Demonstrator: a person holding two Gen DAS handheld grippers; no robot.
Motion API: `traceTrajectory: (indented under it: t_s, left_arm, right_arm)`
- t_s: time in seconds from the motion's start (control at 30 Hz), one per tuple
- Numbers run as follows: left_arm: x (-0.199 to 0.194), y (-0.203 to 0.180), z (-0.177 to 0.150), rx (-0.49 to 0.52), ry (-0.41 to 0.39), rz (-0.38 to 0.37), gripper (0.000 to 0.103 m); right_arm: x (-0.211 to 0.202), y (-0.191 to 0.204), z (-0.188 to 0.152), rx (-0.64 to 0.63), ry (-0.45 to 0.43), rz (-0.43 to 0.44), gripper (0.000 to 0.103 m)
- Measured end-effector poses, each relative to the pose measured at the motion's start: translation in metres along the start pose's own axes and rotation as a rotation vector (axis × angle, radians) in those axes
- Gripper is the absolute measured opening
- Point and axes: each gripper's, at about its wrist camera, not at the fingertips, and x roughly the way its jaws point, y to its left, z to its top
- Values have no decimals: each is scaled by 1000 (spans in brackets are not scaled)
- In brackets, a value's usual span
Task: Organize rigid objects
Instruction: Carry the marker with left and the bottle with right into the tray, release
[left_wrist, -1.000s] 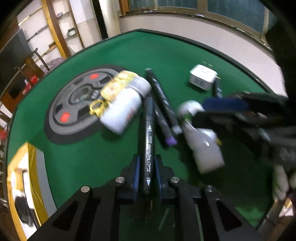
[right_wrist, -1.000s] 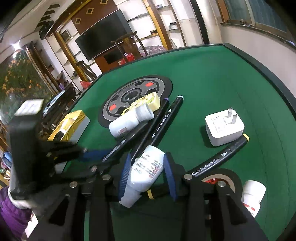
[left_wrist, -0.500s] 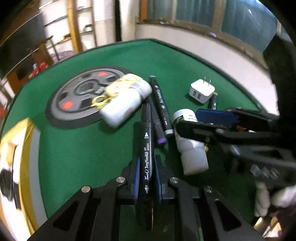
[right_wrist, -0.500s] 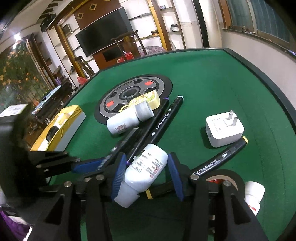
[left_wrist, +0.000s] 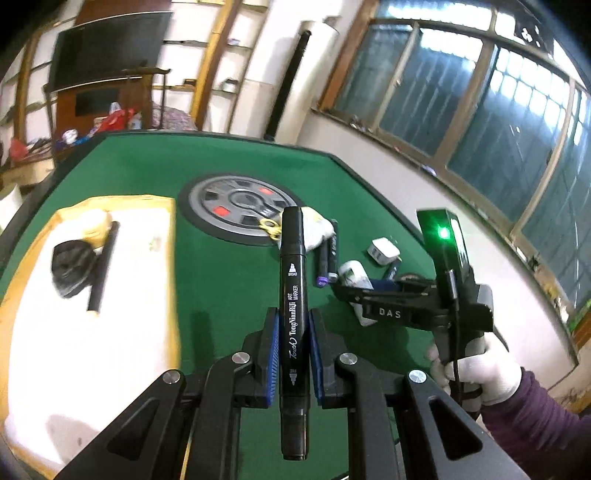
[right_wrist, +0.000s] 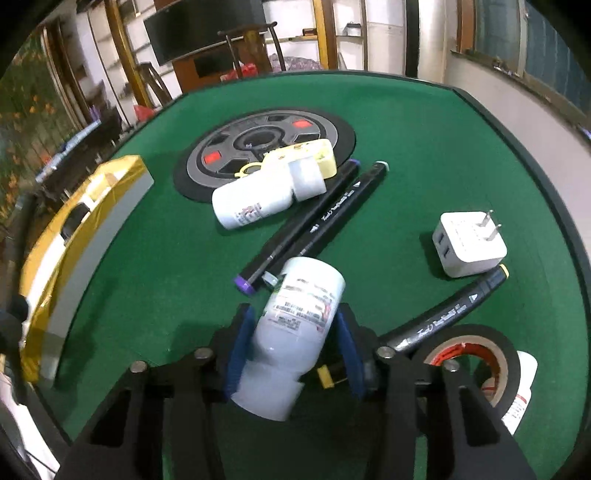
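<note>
The left hand-held gripper (left_wrist: 292, 356) pinched a black art marker (left_wrist: 293, 295) lengthwise between its blue pads, raised clear of the green counter (left_wrist: 207, 273) and aimed toward the yellow-edged box (left_wrist: 110, 295) at the counter's left; the right hand-held gripper (right_wrist: 293, 349), whose jaws had just been closing, bracketed a white pill bottle (right_wrist: 295, 325) lying on the counter, its blue pads at the bottle's sides; two more markers (right_wrist: 314, 221) lay just beyond it, with a second bottle (right_wrist: 258, 199), a white plug adapter (right_wrist: 467, 245) and a roll of tape (right_wrist: 469, 365) around. The tilted bottle could roll or slip from an off-centre squeeze and knock the nearby markers; the marker, held at mid-length, could pivot and miss the box.
</note>
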Motion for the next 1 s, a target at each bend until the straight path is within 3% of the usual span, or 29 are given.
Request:
traceTrajectory:
  t_s: [0.2, 0.37, 0.63, 1.0]
  left_arm:
    - [-32, 44, -4, -84, -53, 47, 14]
    - [-39, 97, -9, -167, -21, 184, 14]
    - [-20, 156, -10, -249, 80, 341, 14]
    - [20, 186, 8, -258, 191, 396, 15]
  right_arm:
    - [-23, 1, -4, 48, -22, 62, 39]
    - [-49, 12, 3, 56, -44, 144, 39]
    - [-47, 89, 29, -16, 4, 342, 34]
    - [-24, 188, 52, -135, 99, 454, 34]
